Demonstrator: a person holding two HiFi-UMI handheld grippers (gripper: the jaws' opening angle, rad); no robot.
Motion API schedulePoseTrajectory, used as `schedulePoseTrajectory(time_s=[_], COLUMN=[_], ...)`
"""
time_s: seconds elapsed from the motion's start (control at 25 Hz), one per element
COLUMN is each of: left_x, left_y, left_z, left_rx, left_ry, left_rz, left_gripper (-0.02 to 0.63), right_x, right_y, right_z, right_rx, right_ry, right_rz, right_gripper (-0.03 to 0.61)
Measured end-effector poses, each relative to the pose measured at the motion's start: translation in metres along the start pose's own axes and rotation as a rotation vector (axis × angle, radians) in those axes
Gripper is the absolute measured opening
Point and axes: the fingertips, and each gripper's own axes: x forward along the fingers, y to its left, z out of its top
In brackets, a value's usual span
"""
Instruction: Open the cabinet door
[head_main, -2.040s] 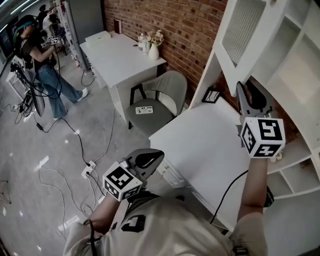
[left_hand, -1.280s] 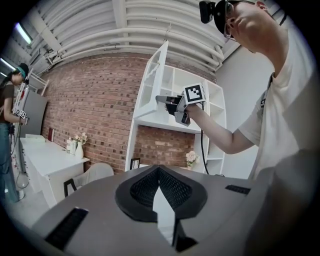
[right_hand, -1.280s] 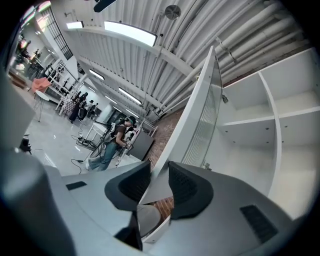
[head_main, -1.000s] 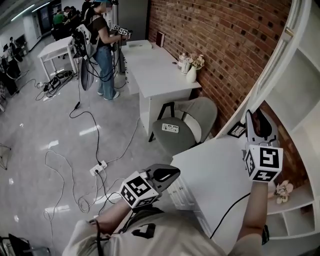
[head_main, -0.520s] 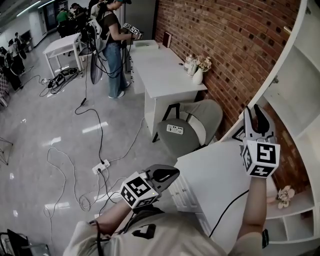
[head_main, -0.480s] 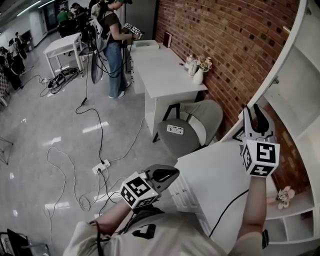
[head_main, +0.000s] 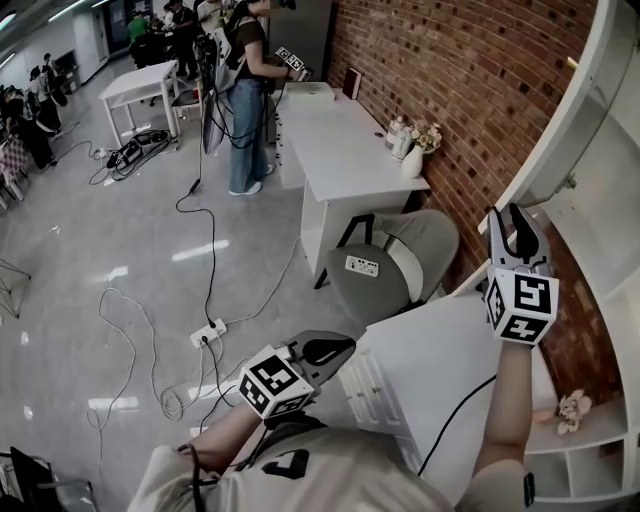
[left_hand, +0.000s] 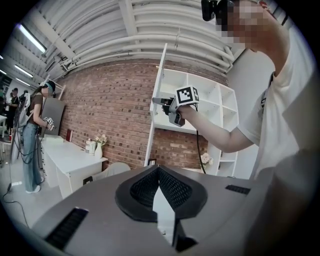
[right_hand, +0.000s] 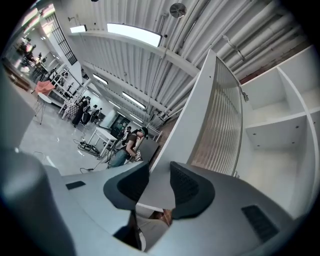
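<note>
Closest in, low by the person's body, the left gripper (head_main: 333, 349) is idle. Its fingers are pressed together at the tips, hold nothing and touch nothing. Just past it lies the white counter (head_main: 440, 350), bare where it shows. Above the counter's far side the right gripper (head_main: 508, 220) is raised to the lower free corner of the cabinet door (head_main: 560, 140). Its fingers are spread and have just been opening. The right gripper view shows the door's edge between them, but I see no firm pinch, so I judge the grip to be loose or letting go. The door hangs high on the person's right, hinged to the white cabinet (head_main: 610, 210), whose shelves are open to view. It stands swung well out from the cabinet, so the opening looks largely done. It is a stiff painted panel with a slatted face, probably light, and should swing freely on its hinges rather than bend. The smooth paint could slip under the pads. No handle shows, so the best hold is the thin free edge, low and far from the hinges, led round its arc rather than pulled straight. Further off stand a grey chair (head_main: 400, 262) and a second counter (head_main: 340, 140) carrying a vase (head_main: 412, 160) against the brick wall (head_main: 450, 70). Cables (head_main: 120, 320) trail over the floor, and a person (head_main: 250, 110) stands beyond.
</note>
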Motion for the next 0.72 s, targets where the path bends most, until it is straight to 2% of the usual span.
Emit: schedulePoseTrajectory(time_s=[0.44, 0.72], left_x=[-0.023, -0.02], left_y=[0.034, 0.037], left_z=[-0.003, -0.003], left_rx=[-0.025, -0.017], left_ry=[-0.007, 0.018], left_rz=[0.038, 0.018], left_gripper=[0.017, 0.017], right_x=[0.028, 0.026], right_y=[0.01, 0.011], right_z=[0.001, 0.001], right_rx=[-0.004, -0.012], right_ry=[0.003, -0.004], right_rz=[-0.038, -0.051], right_gripper=[0.15, 0.151])
